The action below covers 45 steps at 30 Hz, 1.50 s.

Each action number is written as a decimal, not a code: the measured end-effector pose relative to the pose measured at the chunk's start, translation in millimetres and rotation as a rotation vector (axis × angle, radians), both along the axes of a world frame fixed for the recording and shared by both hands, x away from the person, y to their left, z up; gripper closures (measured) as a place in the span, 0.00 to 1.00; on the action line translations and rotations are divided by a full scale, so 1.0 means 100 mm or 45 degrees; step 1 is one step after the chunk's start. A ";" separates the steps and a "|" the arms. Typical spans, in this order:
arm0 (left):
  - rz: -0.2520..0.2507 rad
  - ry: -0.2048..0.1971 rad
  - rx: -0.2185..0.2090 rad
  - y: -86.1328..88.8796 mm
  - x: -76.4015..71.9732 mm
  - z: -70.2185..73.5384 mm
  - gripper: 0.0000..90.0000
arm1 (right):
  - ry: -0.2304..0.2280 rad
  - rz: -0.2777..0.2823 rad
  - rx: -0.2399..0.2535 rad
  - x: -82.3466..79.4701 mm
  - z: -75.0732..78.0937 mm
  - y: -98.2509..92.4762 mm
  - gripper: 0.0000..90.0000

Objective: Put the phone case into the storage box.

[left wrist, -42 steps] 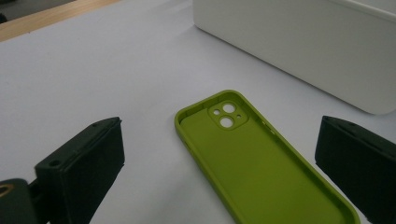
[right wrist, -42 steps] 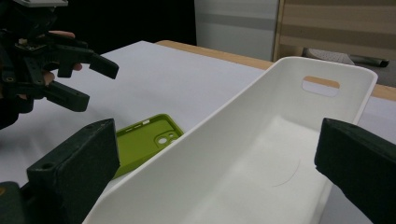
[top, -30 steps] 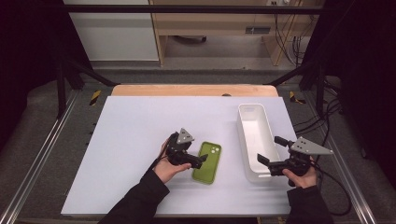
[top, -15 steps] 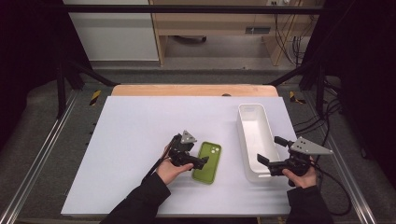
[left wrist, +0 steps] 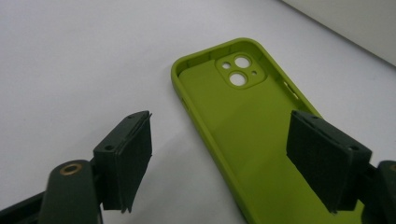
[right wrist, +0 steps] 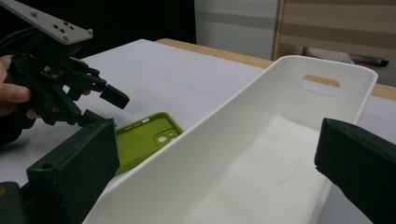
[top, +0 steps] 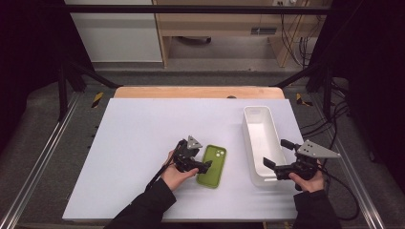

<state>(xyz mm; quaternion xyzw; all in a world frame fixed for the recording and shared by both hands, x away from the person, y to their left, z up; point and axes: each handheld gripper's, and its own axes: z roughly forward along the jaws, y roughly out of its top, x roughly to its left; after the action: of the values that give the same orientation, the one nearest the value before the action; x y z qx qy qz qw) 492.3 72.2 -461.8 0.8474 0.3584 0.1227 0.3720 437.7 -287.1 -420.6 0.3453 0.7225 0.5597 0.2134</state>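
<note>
White tabletop holds a lime-green silicone phone case [top: 212, 165] lying inside-up beside a long white plastic bin [top: 260, 143]; the left gripper [left wrist: 219, 161], jaws wide and empty, straddles its near end, likely about to pinch it, while the right gripper [top: 278, 156] gapes empty astride the bin's near end.

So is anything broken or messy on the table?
Nothing looks broken or spilled. The green phone case lies flat with its hollow side up and no phone in it, and the white bin sits upright and empty beside it. Both the left gripper and the right gripper are open.
</note>
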 end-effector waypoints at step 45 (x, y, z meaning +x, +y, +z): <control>0.040 0.102 0.063 -0.05 -0.04 -0.07 0.80 | -0.002 -0.002 0.001 0.00 0.01 -0.01 0.01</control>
<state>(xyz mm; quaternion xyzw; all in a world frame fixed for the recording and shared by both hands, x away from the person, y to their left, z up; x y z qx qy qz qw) 488.4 66.9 -468.9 0.8548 0.3833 0.1034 0.3344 437.7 -287.9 -419.7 0.3455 0.7218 0.5600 0.2145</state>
